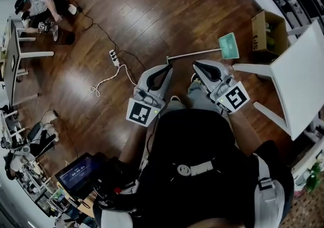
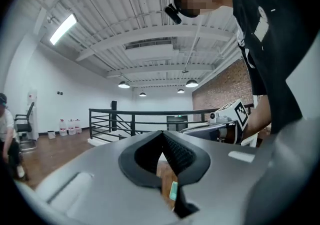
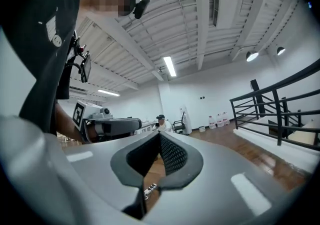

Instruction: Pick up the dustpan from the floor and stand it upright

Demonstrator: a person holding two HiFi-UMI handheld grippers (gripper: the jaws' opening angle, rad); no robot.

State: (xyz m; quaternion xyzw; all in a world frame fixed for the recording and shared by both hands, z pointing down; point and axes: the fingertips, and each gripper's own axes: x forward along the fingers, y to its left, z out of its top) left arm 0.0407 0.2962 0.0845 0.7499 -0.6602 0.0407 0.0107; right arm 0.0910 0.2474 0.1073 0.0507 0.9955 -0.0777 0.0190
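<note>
Teal dustpan [image 1: 229, 45] lies flat on the floor [image 1: 152, 9]. Left tongs [image 1: 164, 70] and right tongs [image 1: 200, 66] are pressed together, empty. Risk: thin handle [image 1: 195, 53] may slip or swing during lifting.

Shirt [image 1: 195, 136]: black is worn, with short sleeves.
Left gripper [image 1: 164, 70], right gripper [image 1: 198, 66]: grey shells are lined with black pads.
Marker cubes [image 1: 140, 112]: printed black on white.
</note>
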